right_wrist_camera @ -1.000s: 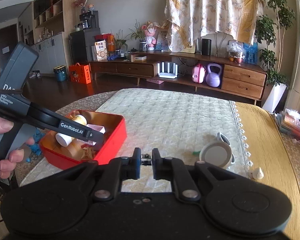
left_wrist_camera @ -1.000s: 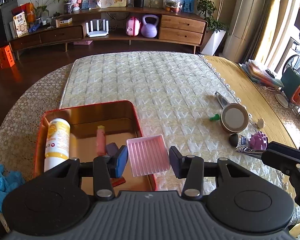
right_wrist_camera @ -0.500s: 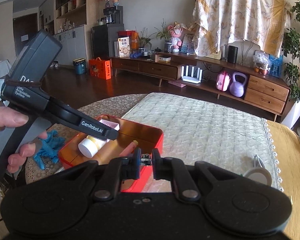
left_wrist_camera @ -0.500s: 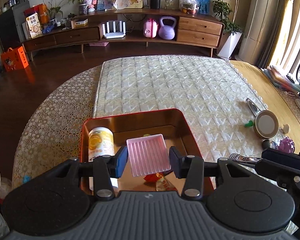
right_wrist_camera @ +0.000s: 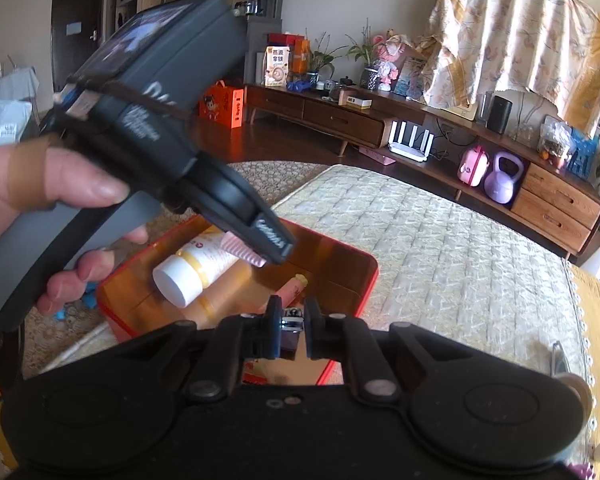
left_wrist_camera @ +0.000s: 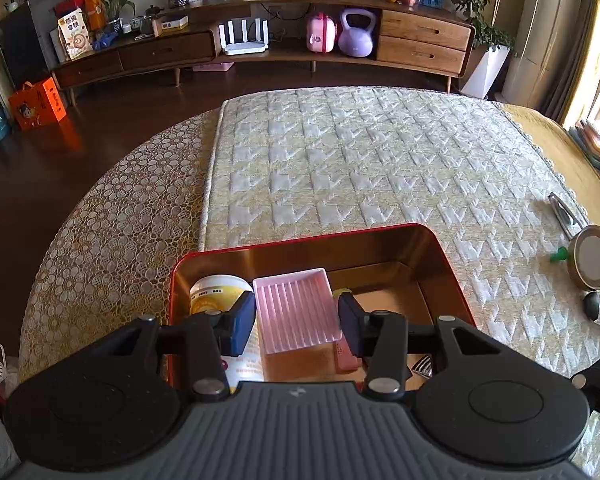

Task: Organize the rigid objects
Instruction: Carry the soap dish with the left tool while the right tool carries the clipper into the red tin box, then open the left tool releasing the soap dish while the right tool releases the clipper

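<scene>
1. Left tongs (left_wrist_camera: 297,322): holding pink ribbed tray (left_wrist_camera: 296,310) by its two long sides; long axis runs away from the camera, far end tilted up.
2. Tray hangs directly above red tin (left_wrist_camera: 452,276), beside the white-and-yellow bottle (left_wrist_camera: 216,292) lying inside. Release looks imminent.
3. Right tongs (right_wrist_camera: 291,332): pinched narrow on small metal object (right_wrist_camera: 291,316), type unclear, poised over the tin's near edge.
4. Hand (right_wrist_camera: 40,216) grips left handle, pitched downward.
5. Farther: round mirror (left_wrist_camera: 594,263) on quilted counter (left_wrist_camera: 380,160).

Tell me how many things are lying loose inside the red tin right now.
3 that I can make out: a white and yellow bottle on its side at the left, a pink stick mid-floor, and a dark block near the front. The grippers may hide more.
</scene>
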